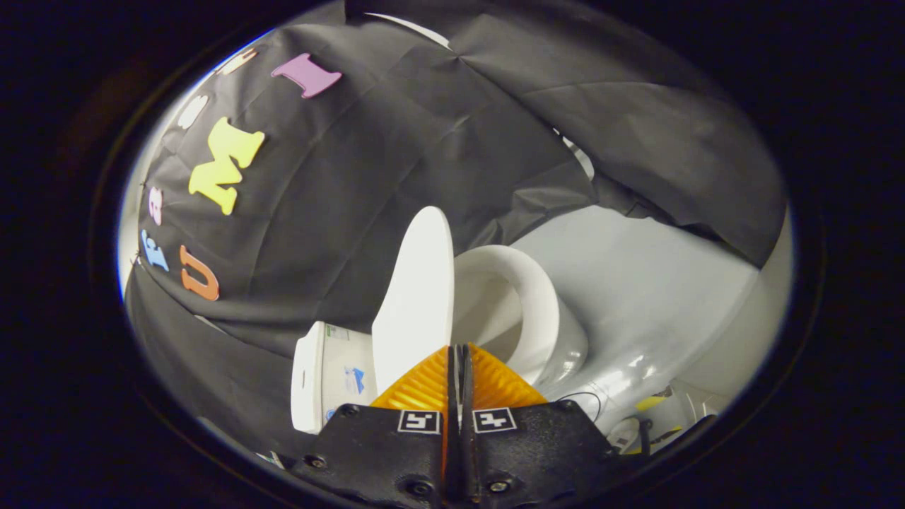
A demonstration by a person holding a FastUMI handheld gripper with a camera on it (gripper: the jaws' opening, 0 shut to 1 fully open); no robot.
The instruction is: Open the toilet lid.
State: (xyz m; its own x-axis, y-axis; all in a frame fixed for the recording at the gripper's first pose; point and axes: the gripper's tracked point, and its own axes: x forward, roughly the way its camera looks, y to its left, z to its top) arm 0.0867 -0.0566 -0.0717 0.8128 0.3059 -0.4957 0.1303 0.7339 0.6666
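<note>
The white toilet lid [417, 297] stands raised, smooth and oval, seen nearly edge-on, just ahead of the claw [457, 350]. The open bowl [527, 311] lies beside it. The claw's orange fingers [424, 385] are pressed together, holding nothing.

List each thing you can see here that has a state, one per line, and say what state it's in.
toilet lid: raised, standing up off the bowl
toilet bowl: uncovered, rim and inside showing
claw: fingers closed together with nothing between them, tips just in front of the lid's lower edge
black cloth wall: hanging, creased, behind the toilet
</note>
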